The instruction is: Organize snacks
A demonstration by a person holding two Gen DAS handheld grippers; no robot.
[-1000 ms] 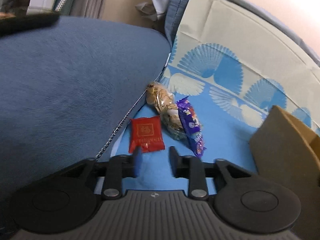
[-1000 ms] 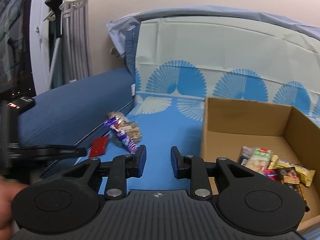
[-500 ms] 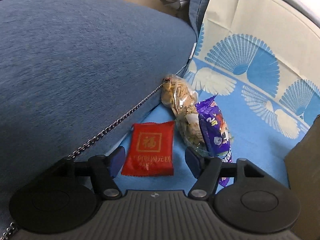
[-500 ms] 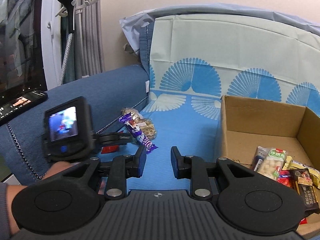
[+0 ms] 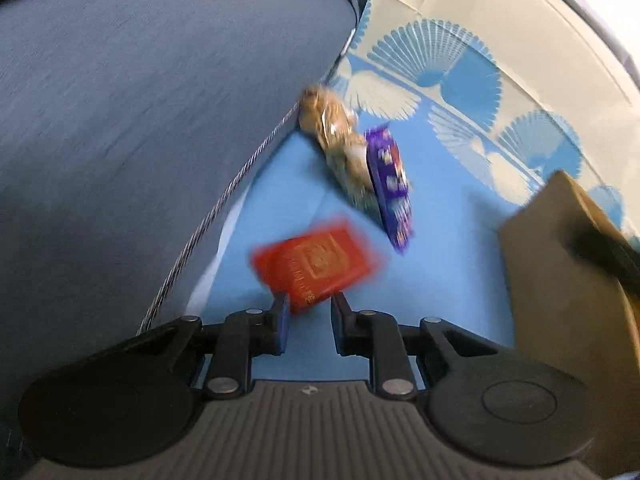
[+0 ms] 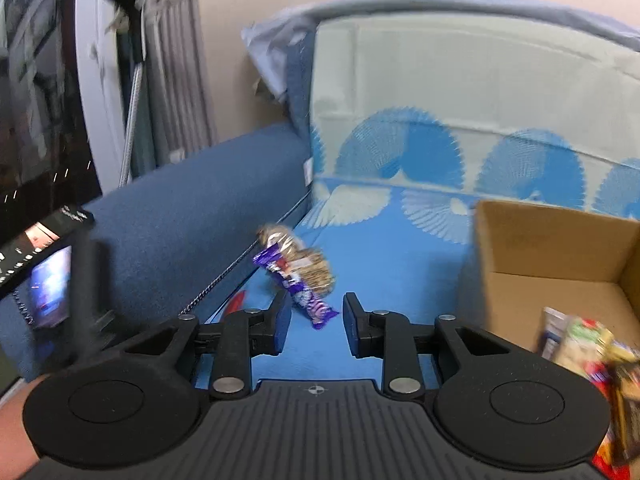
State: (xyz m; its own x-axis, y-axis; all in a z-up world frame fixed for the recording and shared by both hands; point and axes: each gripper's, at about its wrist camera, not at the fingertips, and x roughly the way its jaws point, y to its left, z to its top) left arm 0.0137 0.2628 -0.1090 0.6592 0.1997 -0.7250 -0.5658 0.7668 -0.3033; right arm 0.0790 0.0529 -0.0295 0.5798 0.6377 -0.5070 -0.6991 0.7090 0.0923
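My left gripper (image 5: pixel 308 304) is shut on the near corner of a red snack packet (image 5: pixel 316 264), which is blurred and tilted up off the blue mat (image 5: pixel 440 280). Beyond it a clear bag of brown snacks (image 5: pixel 336 140) and a purple wrapper (image 5: pixel 390 184) lie together on the mat. My right gripper (image 6: pixel 314 308) is open and empty, with the purple wrapper (image 6: pixel 298 288) and the snack bag (image 6: pixel 308 260) just ahead of its fingers. A cardboard box (image 6: pixel 560 264) at the right holds several snacks (image 6: pixel 588 352).
A blue sofa arm (image 5: pixel 140 120) with a metal chain (image 5: pixel 224 200) along its edge rises at the left. The patterned cushion cover (image 6: pixel 460 120) stands behind. The box wall (image 5: pixel 568 272) is close on the left gripper's right. A phone (image 6: pixel 44 236) rests on the sofa arm.
My left gripper has closed on the red packet and lifted it off the mat toward the right. My right gripper has moved closer to the purple wrapper.
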